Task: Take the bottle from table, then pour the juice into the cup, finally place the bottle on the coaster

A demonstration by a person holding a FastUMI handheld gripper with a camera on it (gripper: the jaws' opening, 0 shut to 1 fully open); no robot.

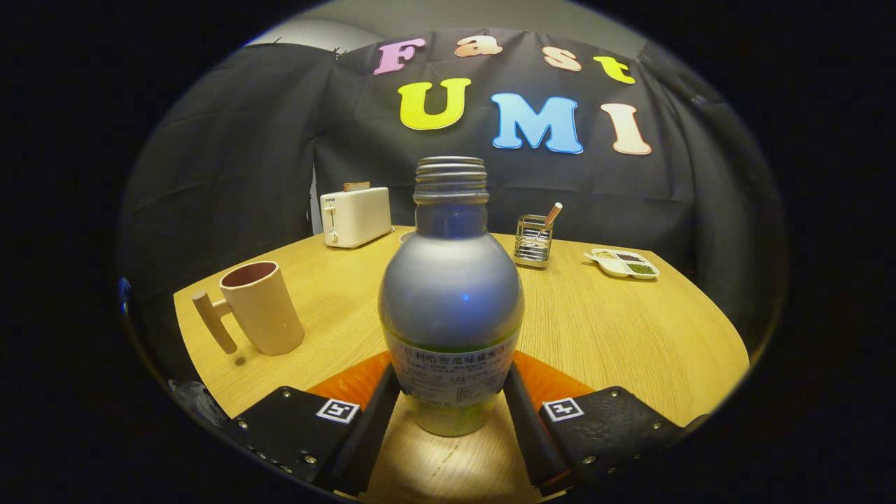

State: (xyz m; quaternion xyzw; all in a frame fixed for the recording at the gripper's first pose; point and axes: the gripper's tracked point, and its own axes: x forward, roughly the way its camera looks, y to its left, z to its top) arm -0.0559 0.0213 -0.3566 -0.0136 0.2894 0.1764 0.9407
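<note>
light wooden counter [616,329] under warm light carries everything. fingers [451,406] are clamped on the lower sides of a silver, bulb-shaped bottle [451,294] with a threaded, capless neck; it stands upright between them, over a round orange coaster [350,381]. a pink mug with a wooden peg handle [259,308] stands ahead, left of the bottle. beyond are a white toaster [355,215], a wire mesh holder [533,241] and a white divided dish [623,264].

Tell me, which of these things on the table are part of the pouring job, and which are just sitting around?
Part of the job:
bottle, between the gripper fingers, which touch its sides
cup, to the bottle's left
coaster, under and behind the bottle

Just lying about:
toaster
wire holder
divided dish
</note>
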